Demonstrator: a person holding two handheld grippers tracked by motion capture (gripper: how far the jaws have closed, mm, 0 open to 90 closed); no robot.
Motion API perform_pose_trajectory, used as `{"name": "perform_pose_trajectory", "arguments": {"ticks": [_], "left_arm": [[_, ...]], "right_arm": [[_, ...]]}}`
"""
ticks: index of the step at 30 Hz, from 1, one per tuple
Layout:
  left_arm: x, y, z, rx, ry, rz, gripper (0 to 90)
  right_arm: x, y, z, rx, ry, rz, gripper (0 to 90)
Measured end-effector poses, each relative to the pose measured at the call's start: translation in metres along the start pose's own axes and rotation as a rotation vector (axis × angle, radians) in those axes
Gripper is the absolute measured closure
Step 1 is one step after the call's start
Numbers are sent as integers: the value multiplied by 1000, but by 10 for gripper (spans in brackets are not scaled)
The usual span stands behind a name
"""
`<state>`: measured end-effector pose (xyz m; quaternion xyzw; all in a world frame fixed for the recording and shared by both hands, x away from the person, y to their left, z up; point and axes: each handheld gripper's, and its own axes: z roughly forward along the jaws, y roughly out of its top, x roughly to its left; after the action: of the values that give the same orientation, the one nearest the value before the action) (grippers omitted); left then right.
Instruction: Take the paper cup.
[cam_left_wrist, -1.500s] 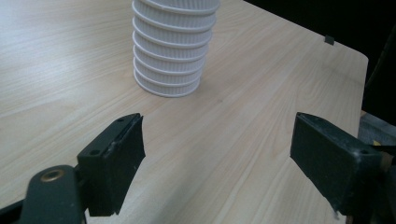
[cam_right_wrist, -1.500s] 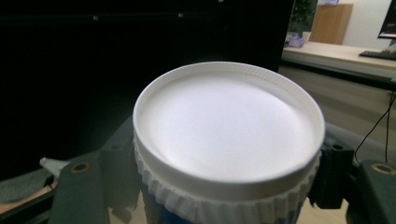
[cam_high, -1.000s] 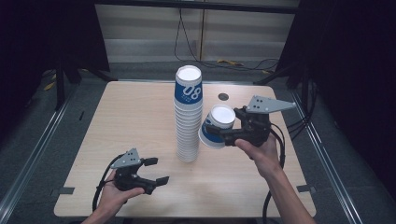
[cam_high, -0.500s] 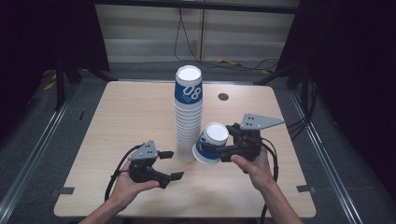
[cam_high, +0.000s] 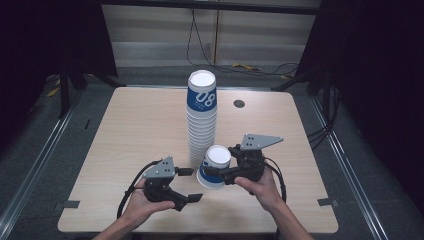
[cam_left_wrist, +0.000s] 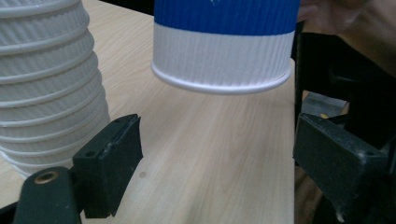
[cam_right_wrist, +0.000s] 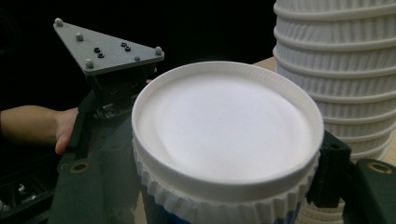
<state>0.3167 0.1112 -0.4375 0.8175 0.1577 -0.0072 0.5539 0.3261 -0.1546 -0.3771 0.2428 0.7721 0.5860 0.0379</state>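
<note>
Separated upside-down blue-and-white ribbed paper cup (cam_high: 214, 167) clamped in right gripper (cam_high: 216, 172) beside tall stack of nested cups (cam_high: 202, 120), above wooden table (cam_high: 125, 130); left gripper (cam_high: 190, 184) open, empty; setting-down outstanding.

We hold two black grippers: the left gripper (cam_high: 187, 184) and right gripper (cam_high: 216, 172) each carry a grey three-cornered plate with small screws and trail black cables.
</note>
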Motion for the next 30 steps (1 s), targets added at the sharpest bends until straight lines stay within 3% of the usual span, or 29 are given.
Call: {"name": "perform_pose_trajectory", "arguments": {"ticks": [3,18,30], "left_arm": [[0,0,-1,-9,1,-19,156],[2,-2,0,-10,-17,-24,153],[3,3,-3,-42,-41,-22,146]], "right_arm": [[1,-3,3,-1,8,5,285],[0,-19,20,-28,86,59,285],[4,-20,27,-59,115,54,286]]}}
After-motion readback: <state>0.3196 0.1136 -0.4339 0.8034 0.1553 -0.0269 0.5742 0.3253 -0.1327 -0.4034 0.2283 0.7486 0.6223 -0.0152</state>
